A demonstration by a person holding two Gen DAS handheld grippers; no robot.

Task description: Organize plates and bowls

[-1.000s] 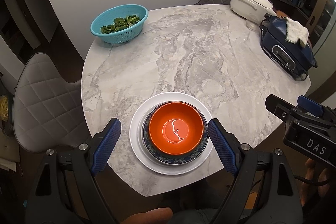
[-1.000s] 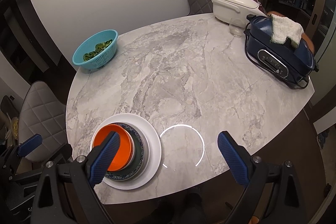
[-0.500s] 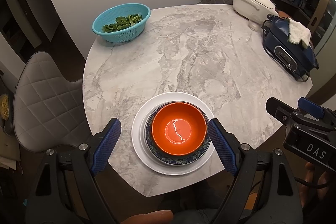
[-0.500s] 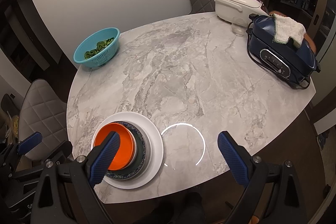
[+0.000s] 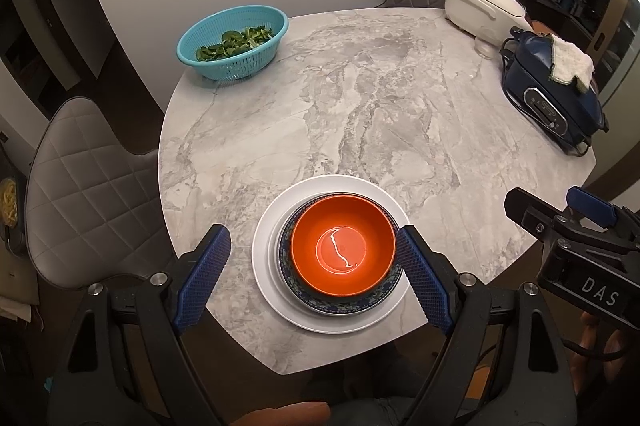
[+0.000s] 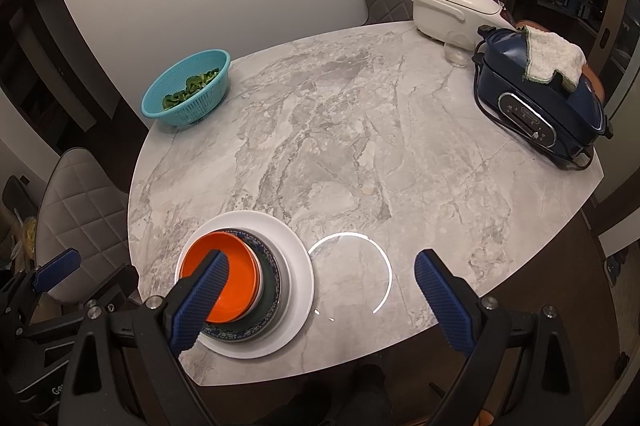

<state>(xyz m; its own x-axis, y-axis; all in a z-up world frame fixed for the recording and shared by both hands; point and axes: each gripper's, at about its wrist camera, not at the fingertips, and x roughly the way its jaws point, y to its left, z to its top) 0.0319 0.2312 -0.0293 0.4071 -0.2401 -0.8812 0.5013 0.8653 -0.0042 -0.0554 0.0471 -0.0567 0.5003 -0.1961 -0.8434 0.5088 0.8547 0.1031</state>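
From the left wrist camera, the left hand-held gripper [image 5: 312, 274] hangs above the near edge of the tabletop [image 5: 360, 114] with its blue fingers [image 5: 204, 278] spread wide and nothing between them. The stack sits straight ahead of it and squarely in the gap: an orange bowl [image 5: 343, 246] nested in a dark patterned bowl [image 5: 340, 306], both resting on a white plate [image 5: 272, 226]. The right-side finger looks to lie just beside the orange bowl's rim, but whether it touches I cannot tell; the left-side finger is well apart from the plate. The stack is round, so no long axis matters — only that it is centred. The right hand-held gripper [image 5: 560, 222] shows at the right edge, off the tabletop's side and away from the stack.

From the right wrist camera, the right hand-held gripper [image 6: 320, 302] is also spread and holds nothing. Here the stack lies off to the left: the orange bowl [image 6: 232, 266] is partly hidden behind the left-side finger [image 6: 200, 302], the patterned bowl [image 6: 268, 290] and white plate [image 6: 296, 266] showing beside it, while the space between the fingers looks down on bare tabletop [image 6: 360, 146] with a ring of reflected light.

I judge the left one better placed for any lift — it is lined up and nearer; the right would first have to swing left. With the dishes already nested, little seems left to do.
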